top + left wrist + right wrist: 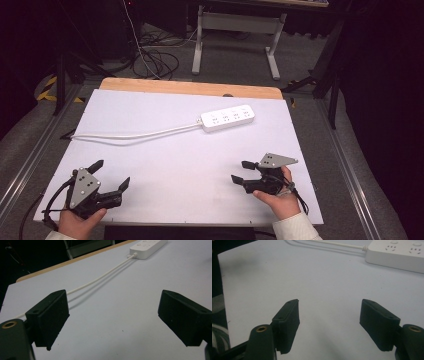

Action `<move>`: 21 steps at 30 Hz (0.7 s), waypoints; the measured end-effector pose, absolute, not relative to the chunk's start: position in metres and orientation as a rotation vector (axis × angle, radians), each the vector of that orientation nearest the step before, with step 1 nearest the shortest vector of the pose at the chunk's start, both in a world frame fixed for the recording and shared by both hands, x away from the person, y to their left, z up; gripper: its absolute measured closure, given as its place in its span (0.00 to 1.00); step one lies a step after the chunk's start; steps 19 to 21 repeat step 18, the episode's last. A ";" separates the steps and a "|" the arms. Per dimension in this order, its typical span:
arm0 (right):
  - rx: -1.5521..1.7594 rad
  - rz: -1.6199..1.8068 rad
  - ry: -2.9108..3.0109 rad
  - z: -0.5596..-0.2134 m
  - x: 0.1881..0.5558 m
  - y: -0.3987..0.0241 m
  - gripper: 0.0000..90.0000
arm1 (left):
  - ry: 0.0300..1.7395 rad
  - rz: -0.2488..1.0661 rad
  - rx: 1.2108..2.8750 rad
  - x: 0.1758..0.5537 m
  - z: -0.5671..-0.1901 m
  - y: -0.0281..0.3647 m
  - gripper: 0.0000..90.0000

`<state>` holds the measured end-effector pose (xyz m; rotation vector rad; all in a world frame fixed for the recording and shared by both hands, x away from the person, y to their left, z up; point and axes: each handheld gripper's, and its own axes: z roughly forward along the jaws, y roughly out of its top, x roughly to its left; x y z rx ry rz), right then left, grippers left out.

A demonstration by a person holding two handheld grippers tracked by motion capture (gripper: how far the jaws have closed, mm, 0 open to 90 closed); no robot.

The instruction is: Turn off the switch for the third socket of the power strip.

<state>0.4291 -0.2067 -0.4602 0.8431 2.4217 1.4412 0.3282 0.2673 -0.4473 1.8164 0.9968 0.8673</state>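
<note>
A white power strip (227,118) lies toward the back of the white table (190,165), its white cable (135,135) trailing left to the table's edge. My left gripper (111,175) rests near the front left corner, open and holding nothing. At the front right, my right gripper (242,171) is open too, with nothing between its jaws. In the left gripper view the power strip (147,246) and its cable (100,278) lie far ahead of my left gripper (113,322). In the right gripper view the power strip (397,255) sits ahead and to the right of my right gripper (329,322).
A wooden strip (190,88) runs along the table's far edge. Beyond it stand a desk's white legs (235,35) and loose cables (155,60) on the grey floor. Dark stands flank the table on both sides.
</note>
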 end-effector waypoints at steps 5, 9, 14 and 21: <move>0.815 1.551 2.389 -0.474 0.425 -0.214 0.37 | 0.995 0.865 1.813 0.329 -0.448 0.268 0.11; 0.820 1.521 2.372 -0.481 0.422 -0.220 0.37 | 0.993 0.875 1.813 0.330 -0.448 0.268 0.11; 0.826 1.422 2.344 -0.482 0.422 -0.220 0.40 | 0.990 0.889 1.808 0.330 -0.449 0.269 0.11; 0.845 1.370 2.317 -0.481 0.422 -0.223 0.41 | 0.994 0.887 1.804 0.331 -0.450 0.269 0.10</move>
